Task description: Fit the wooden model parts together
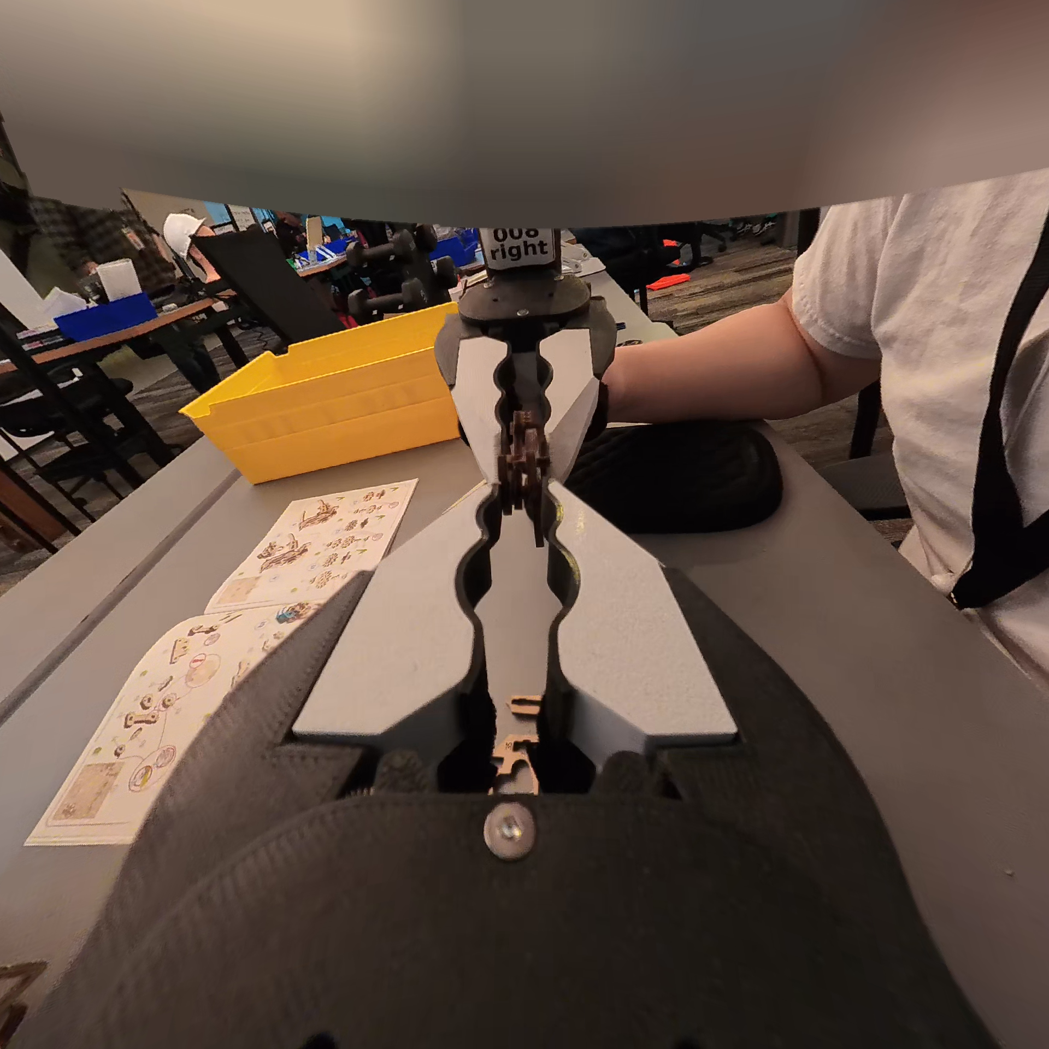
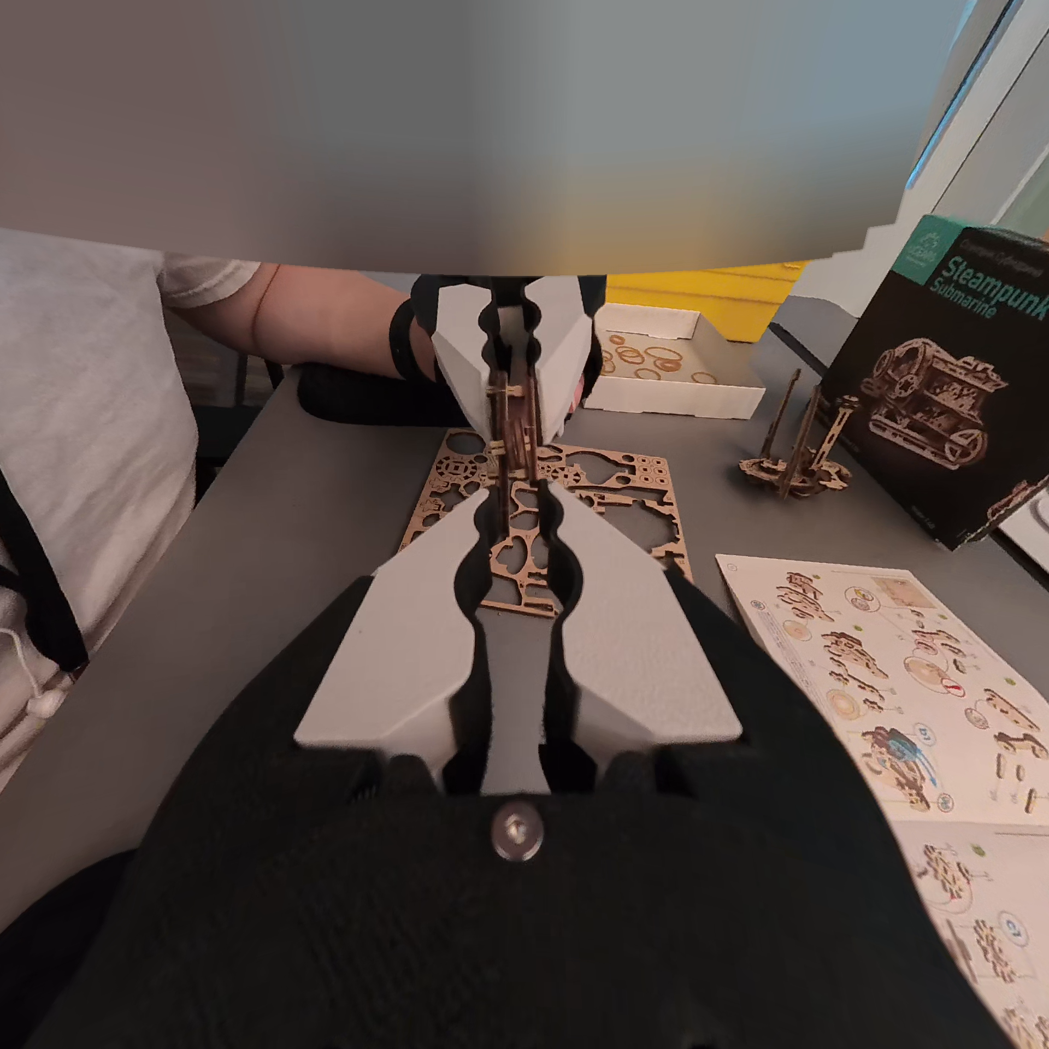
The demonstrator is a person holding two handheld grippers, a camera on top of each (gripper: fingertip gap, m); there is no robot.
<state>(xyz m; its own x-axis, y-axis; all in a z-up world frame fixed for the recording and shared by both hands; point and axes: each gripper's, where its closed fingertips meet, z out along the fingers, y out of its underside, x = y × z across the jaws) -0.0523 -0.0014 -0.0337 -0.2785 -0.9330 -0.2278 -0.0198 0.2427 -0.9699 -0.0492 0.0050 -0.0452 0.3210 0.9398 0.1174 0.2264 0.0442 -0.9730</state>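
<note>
Left wrist view is showing your left tongs (image 1: 519, 499) and right tongs (image 1: 522, 454) meeting tip to tip above the counter (image 1: 794, 624), both pinching the same small dark wooden assembly (image 1: 523, 460). The assembly is hanging in the air between the two sets of tips, its layered plates standing on edge. Your left tongs are clenching its near end; your right tongs are gripping the far end, with only narrow gaps showing along both pairs of fingers.

Left of the assembly, you are seeing instruction sheets (image 1: 318, 545) lying flat on the counter, and beyond them a yellow bin (image 1: 340, 397). Right of the assembly, a black pad (image 1: 681, 482) is resting under your forearm. A pale loose part (image 1: 513, 760) is lying on the counter under the base of the left tongs.

In the right wrist view, the assembly (image 2: 513, 437) is sitting between the right tongs (image 2: 519, 494) and left tongs (image 2: 513, 420), directly above a punched-out wooden sheet (image 2: 613, 511) lying on the counter (image 2: 284, 539). Right of the assembly, a partly built model (image 2: 794, 465) is standing near the kit box (image 2: 936, 397). Beyond the assembly, a white tray (image 2: 670, 391) is holding rubber bands (image 2: 664, 357).
</note>
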